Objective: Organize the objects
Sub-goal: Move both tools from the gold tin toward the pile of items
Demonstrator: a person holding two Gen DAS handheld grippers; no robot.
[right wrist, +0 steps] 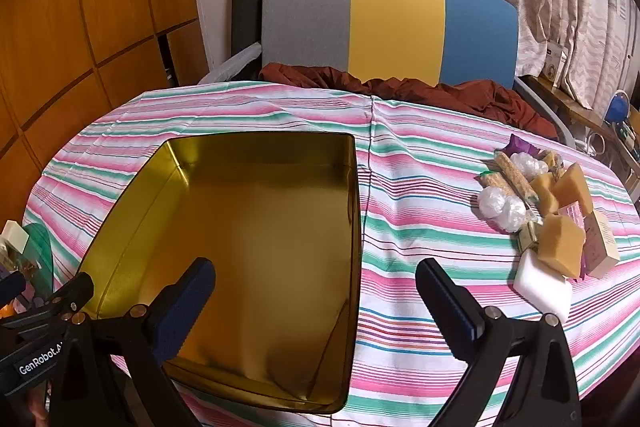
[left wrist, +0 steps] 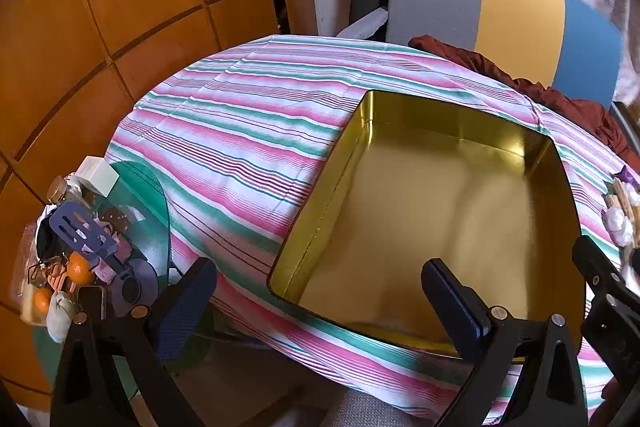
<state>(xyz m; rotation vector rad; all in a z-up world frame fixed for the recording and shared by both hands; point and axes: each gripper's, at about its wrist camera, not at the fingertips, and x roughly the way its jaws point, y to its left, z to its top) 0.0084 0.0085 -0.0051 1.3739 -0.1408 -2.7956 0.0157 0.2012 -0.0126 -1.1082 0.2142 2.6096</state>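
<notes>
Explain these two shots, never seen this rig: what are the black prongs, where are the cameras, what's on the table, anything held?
No robot arm: a person carries a two-finger gripper in each hand, with a fisheye camera on each looking along its fingers. One view shows the left gripper, the other the right gripper. Both are open and hold nothing. On the striped tablecloth sits an empty gold tin. To its right lies a pile of small items: sponges, wrapped bundles, small boxes. Nothing is in the tin yet.
</notes>
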